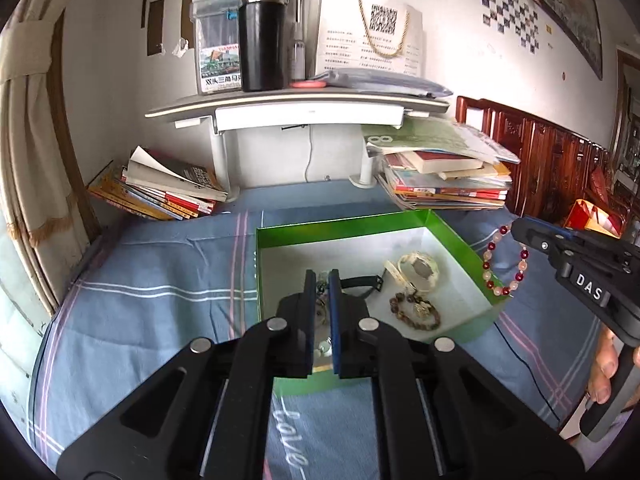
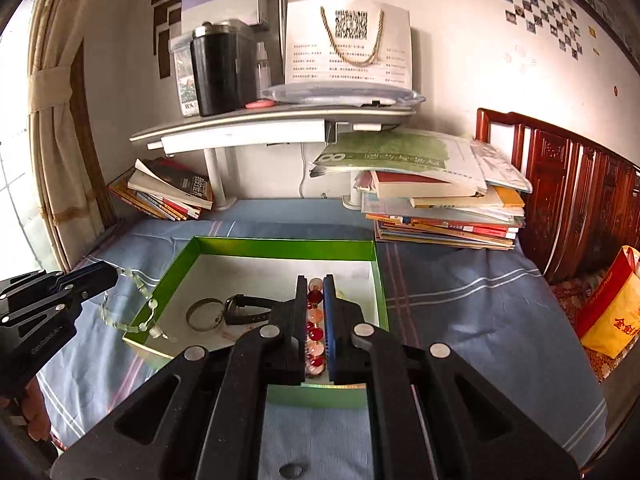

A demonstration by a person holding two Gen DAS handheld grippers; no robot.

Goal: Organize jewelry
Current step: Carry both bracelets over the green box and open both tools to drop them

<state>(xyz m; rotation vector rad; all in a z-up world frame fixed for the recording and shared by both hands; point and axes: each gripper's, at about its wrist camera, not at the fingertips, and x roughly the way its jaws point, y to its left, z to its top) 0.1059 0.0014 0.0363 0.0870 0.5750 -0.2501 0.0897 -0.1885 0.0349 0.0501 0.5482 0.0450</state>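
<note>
Blue striped cloth (image 1: 160,280) over a desk, book stacks (image 2: 440,216) against the wall behind, a raised shelf with a black tumbler (image 1: 262,40) and a white paper bag (image 2: 348,40) above.

Green box (image 1: 440,228) with a white floor, lying open just ahead of both claws.

Left gripper (image 1: 321,280): jaws nearly closed, pinching a pale-green bead bracelet (image 2: 136,304). In the right wrist view, bracelet hanging in a loop below the left claw's tips, over the near left corner of the box, clear of the cloth. In the left wrist view, only a few pale beads visible between the blue pads.

Right gripper (image 2: 315,284): jaws clamped tight on a red-and-pink bead bracelet (image 1: 505,260). Beads lined up in the slot between its pads; rest of the loop dangling under the tips, above the right wall of the box.

Inside the box, ahead of and below the claws: a white watch (image 1: 418,270) to the right of the left claw's tips, a brown bead bracelet (image 1: 416,312) nearer than it, a dark-strapped watch (image 2: 244,308) and a thin metal bangle (image 2: 204,314) left of the right claw's tips.

Bare fingers (image 1: 604,368) wrapped round the right claw's handle.
</note>
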